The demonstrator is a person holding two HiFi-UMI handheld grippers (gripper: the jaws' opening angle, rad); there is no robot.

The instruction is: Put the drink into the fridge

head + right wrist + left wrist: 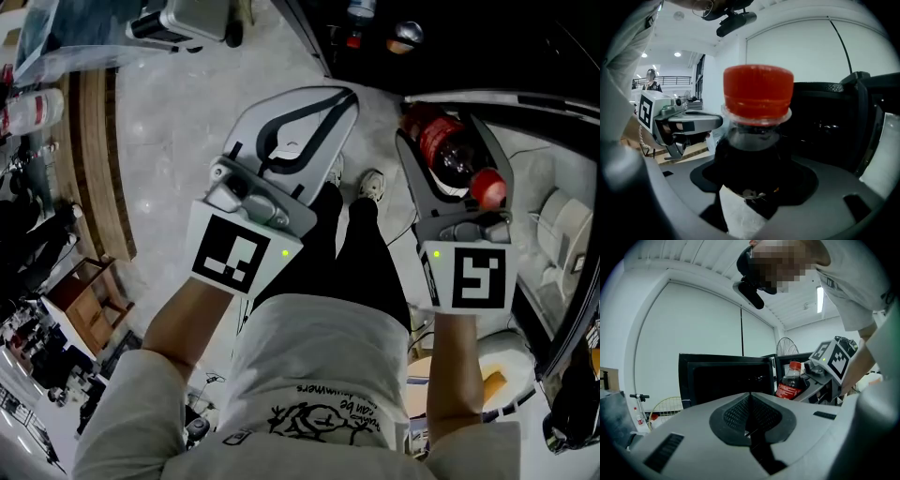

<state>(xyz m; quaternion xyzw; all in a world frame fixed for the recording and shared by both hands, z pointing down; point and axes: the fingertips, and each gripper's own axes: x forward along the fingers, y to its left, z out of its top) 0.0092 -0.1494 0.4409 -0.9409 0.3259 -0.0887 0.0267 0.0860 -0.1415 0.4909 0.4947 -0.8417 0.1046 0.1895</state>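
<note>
The right gripper (754,183) has the bottle (757,154) between its jaws. The jaws stand wide apart and press on the bottle's fat dark sides. The red cap (758,91) points back at the gripper's camera. The bottle's bottom points out to the tips of the jaws. From the head view the bottle (448,150) lies along the right gripper (439,127), with one jaw on each side of it. The cap (487,187) sits close to the cube with the square marks.

The left gripper (750,398) has its jaws pressed together. The two black pads meet in one thin line and nothing is between them. From the head view the left gripper (343,97) holds nothing too, and its tips touch.

The black fridge (686,380) stands just in front of the left jaws. Its door is open and it is dark inside. The bottle (789,384) shows to the right of the left jaws, in front of the fridge and not inside it. In the right gripper view the fridge (825,117) is the dark shape behind the bottle, past the jaw tips. The left gripper shows to the left of the right jaws, well apart from the bottle.
</note>
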